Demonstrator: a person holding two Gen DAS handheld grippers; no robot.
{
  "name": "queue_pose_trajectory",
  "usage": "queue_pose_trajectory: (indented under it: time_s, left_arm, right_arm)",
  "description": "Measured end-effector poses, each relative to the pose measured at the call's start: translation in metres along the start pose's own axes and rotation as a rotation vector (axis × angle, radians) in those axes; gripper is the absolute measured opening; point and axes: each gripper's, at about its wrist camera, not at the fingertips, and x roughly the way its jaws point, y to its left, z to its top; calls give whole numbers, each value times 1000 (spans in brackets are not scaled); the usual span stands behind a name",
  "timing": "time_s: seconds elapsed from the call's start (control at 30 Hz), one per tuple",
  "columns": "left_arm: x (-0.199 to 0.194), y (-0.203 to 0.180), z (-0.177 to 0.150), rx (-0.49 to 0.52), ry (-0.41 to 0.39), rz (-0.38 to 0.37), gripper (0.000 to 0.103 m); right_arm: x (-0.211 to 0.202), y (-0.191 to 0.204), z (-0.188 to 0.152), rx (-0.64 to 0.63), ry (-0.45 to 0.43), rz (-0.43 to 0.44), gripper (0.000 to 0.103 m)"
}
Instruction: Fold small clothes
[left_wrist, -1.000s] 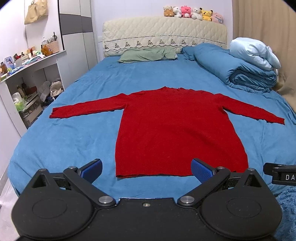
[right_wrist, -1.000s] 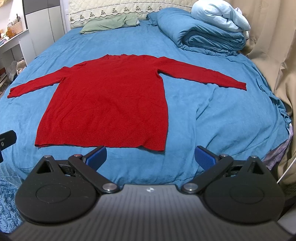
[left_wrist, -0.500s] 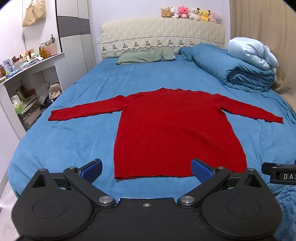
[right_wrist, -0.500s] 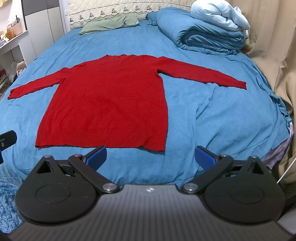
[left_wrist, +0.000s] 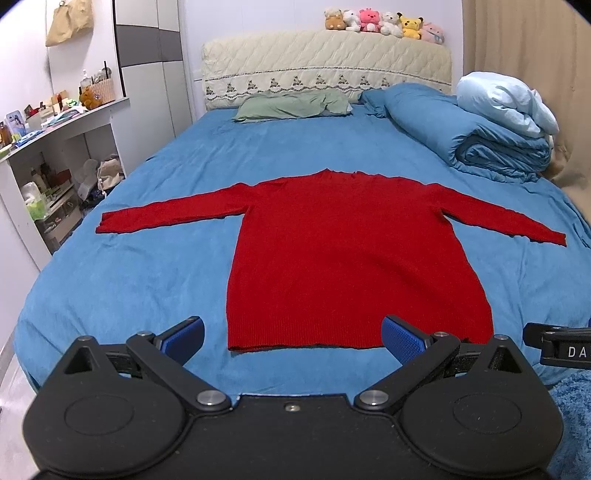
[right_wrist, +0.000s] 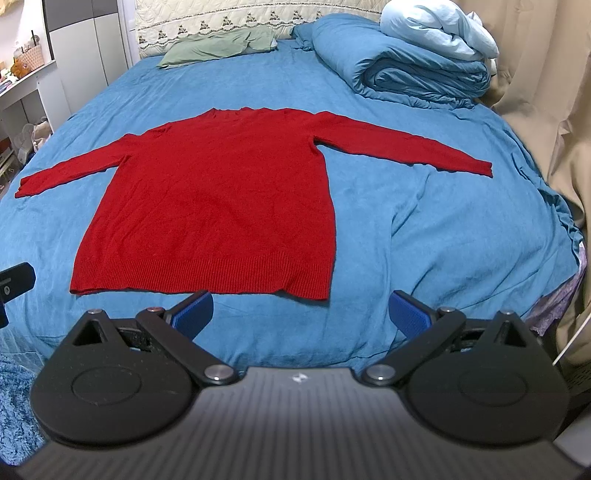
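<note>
Since a second ago the left gripper (left_wrist: 293, 338) has drawn slightly back from the sweater (left_wrist: 347, 254); the right gripper (right_wrist: 301, 314) has barely shifted. The sweater lies flat on the bed (left_wrist: 147, 266), sleeves spread, hem just beyond both grippers. Both grippers' fingers are spread wide, holding nothing.

Left wrist: at the bed's (left_wrist: 155, 206) foot edge, facing the headboard (left_wrist: 327, 66), hem near.
Right wrist: same edge, further right, lower.
Shared: red sweater (left_wrist: 347, 251) (right_wrist: 218, 199), folded duvet (left_wrist: 491, 144) (right_wrist: 413, 70).
</note>
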Motion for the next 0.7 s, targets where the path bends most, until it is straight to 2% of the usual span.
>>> queue_pose_trajectory:
  time_s: [0.7]
  left_arm:
    - [-2, 2, -3, -9, -1, -3, 103]
  right_arm:
    - [1, 2, -2, -1, -1, -4, 103]
